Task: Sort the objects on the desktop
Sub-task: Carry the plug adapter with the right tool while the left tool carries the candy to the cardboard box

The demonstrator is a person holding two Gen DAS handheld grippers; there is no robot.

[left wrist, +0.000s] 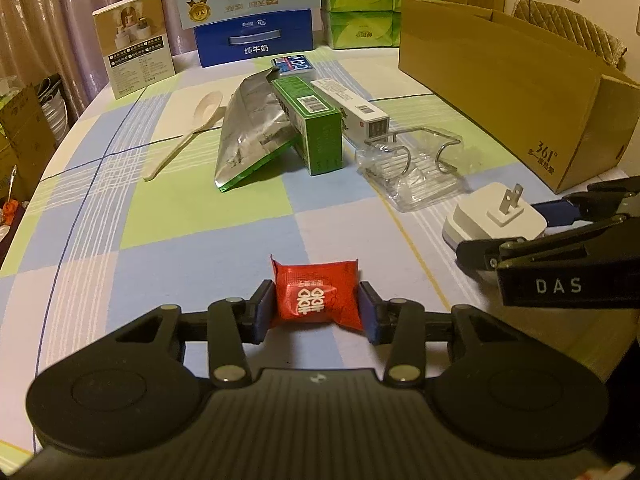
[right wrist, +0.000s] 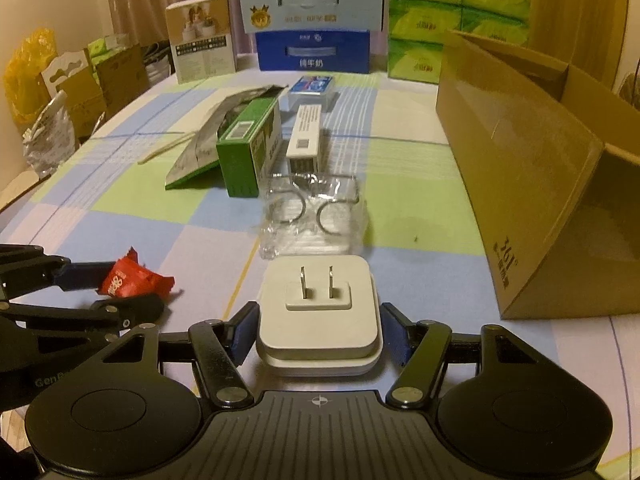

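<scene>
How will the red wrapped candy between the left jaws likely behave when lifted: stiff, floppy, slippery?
The red candy packet looks small and puffy, so probably light. Its crinkled foil-like wrapper may dent and could slip between the left gripper pads, which press its sides. The loose crimped ends will likely flop; it is flat, so unlikely to roll.

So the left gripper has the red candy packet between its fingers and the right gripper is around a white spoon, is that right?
Not quite. The left gripper does have the red candy packet, but the right gripper is around a white plug adapter, as the right wrist view shows. The spoon lies farther back.
</scene>
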